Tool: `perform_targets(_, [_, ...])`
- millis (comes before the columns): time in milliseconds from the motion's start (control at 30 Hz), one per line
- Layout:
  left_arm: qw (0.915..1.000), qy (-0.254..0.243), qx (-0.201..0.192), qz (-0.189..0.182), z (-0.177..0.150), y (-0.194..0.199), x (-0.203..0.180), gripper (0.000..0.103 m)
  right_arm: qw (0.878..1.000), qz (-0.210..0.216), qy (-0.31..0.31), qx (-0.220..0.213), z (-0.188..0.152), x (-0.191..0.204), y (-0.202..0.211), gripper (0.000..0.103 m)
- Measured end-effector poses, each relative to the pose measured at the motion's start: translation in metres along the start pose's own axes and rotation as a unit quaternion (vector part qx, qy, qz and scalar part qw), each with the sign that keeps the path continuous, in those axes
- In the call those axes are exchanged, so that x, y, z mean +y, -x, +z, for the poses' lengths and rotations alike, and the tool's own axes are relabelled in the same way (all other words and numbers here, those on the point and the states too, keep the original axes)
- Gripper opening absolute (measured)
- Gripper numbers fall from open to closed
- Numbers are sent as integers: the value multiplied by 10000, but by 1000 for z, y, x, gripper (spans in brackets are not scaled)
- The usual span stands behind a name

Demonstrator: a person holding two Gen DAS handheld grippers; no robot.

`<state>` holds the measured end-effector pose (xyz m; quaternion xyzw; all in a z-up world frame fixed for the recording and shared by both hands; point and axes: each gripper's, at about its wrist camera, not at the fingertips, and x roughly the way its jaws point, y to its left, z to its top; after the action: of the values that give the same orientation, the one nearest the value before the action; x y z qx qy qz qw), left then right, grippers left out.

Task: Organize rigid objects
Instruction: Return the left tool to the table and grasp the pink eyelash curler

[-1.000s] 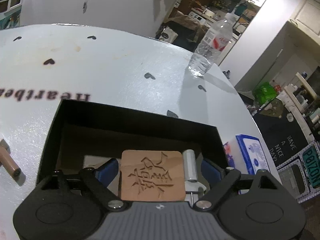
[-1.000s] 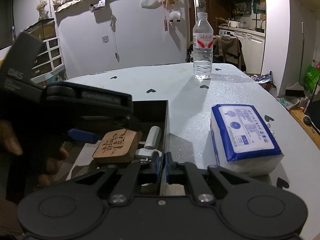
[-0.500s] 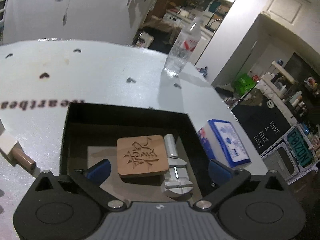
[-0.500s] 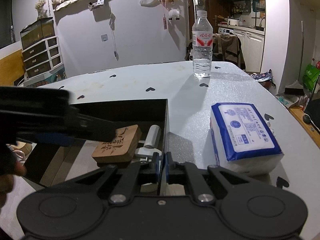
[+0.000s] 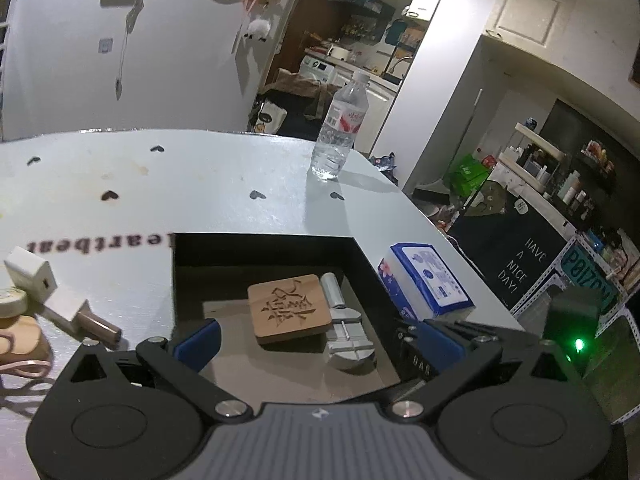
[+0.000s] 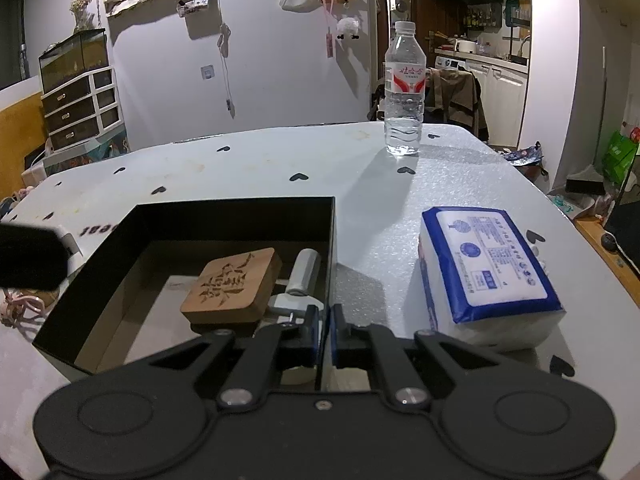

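Two things sit in the black box (image 6: 240,216) right now: a wooden block (image 6: 232,284) with a carved character on top, lying flat on the floor of the box, and a small metal tool (image 6: 298,280) with a white cylinder end, touching the block's right side and close to the box's right wall.

Left gripper (image 5: 316,340) hovers over the near side of the box with its jaws spread wide, blue pads far apart, nothing between them. Its jaws have just been opening, and the block lies free below. From the right wrist view only a dark blurry chunk of it pokes in at the left edge.

Right gripper (image 6: 324,332) is pinched nearly shut on the box's right wall, one pad inside and one outside, so it's holding the box by that thin edge.

Outside the box on the white table (image 6: 280,160) with the little black hearts: a blue and white tissue pack (image 6: 488,264) just right of the box, a water bottle (image 6: 404,92) standing upright near the far edge, well apart from everything. Off to the left of the box there's a white charger (image 5: 30,276), a brown stick thing (image 5: 98,325) and a roll of tape (image 5: 12,302), partly cut off.
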<state>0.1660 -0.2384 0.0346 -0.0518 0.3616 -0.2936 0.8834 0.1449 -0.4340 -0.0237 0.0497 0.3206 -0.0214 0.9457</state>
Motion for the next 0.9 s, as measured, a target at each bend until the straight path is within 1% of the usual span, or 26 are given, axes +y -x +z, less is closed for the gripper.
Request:
perform_targets(267, [9986, -391, -282, 198, -25, 24, 8, 103, 10000, -28, 77, -15, -1, 1, 1, 6])
perform_targets(433, [9959, -579, -509, 473, -48, 38, 23, 103, 9998, -100, 192, -49, -3, 5, 2, 5])
perform_targets(567, [9940, -495, -604, 760, -67, 46, 46, 103, 9995, -151, 245, -89, -3, 7, 3, 5])
perform_targets(633, [9926, -419, -620, 960, -76, 50, 59, 103, 9997, -148, 142, -108, -3, 6, 3, 5])
perform_targets(700, [9914, -303, -636, 1100, -83, 54, 70, 103, 9999, -112, -5, -122, -4, 3, 3, 5])
perform_targets(800, [9899, -76, -664, 1250, -92, 62, 90, 103, 9999, -68, -57, -131, -4, 2, 3, 5])
perform_targets(900, [9856, 134, -785, 1489, -99, 69, 110, 103, 9999, -74, -45, -116, -4, 2, 2, 5])
